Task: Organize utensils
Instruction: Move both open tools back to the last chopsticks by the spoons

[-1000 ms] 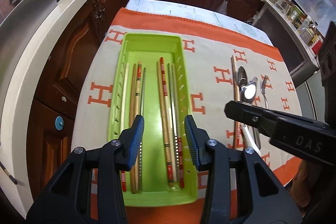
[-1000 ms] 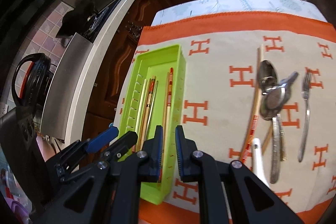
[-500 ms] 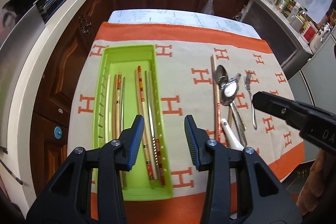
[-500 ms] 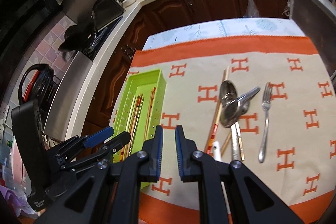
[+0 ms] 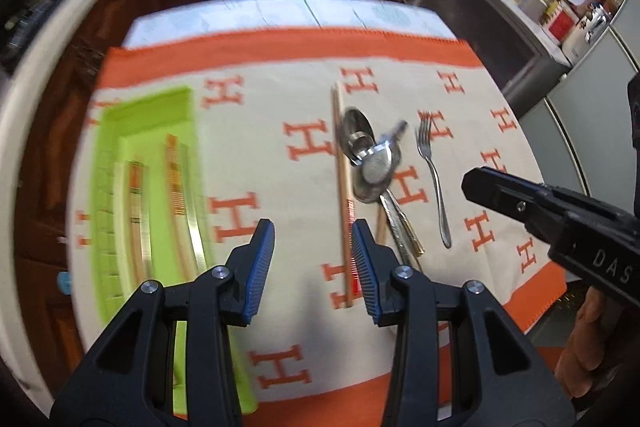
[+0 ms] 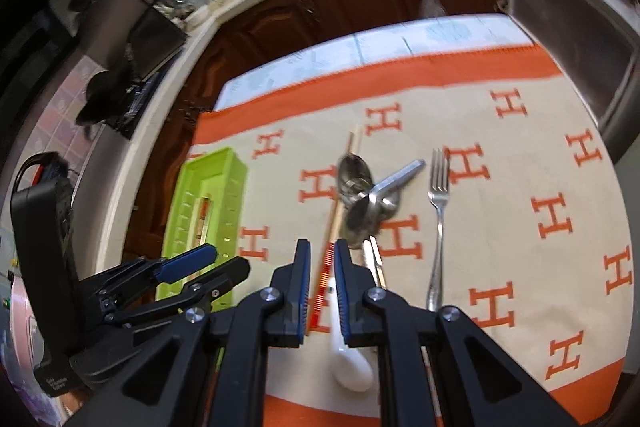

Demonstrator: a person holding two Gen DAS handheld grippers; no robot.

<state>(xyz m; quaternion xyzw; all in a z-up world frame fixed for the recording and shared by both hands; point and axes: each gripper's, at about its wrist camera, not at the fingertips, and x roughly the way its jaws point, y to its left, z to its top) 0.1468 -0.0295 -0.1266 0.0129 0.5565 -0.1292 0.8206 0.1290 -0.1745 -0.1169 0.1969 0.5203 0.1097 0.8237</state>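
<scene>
Left tongs point(image 5: 313, 259): your jaws stand wide apart and hold nothing; they hang above the cloth, with the red-banded end of the loose chopstick just inside the right-hand jaw.
Right tongs point(image 6: 322, 283): your jaws are set narrow, with a slim gap between them — through that gap the banded end of the same chopstick shows, but whether the pads touch it cannot be told.
Loose chopstick point(image 5: 342, 187): it lies lengthwise on the cloth, its plain end far from you and its red-banded end near you, just left of the spoons.
Spoons point(image 5: 370, 163): a small heap of steel spoons, bowls overlapping, handles running toward you; one short handle point(image 6: 396, 177) sticks out toward the fork.
Fork point(image 6: 438, 223): it lies alone to the right of the spoons, tines pointing away, apart from them.
White spoon point(image 6: 348, 359): its white handle shows below your right tongs, near the front edge of the cloth.
Green tray point(image 5: 116, 155): it sits at the left of the cloth, well apart from the loose pieces — several chopsticks point(image 5: 176, 187) lie lengthwise inside it, blurred.
Cloth point(image 5: 272, 107): cream with orange H marks and an orange border, spread over the worktop.
</scene>
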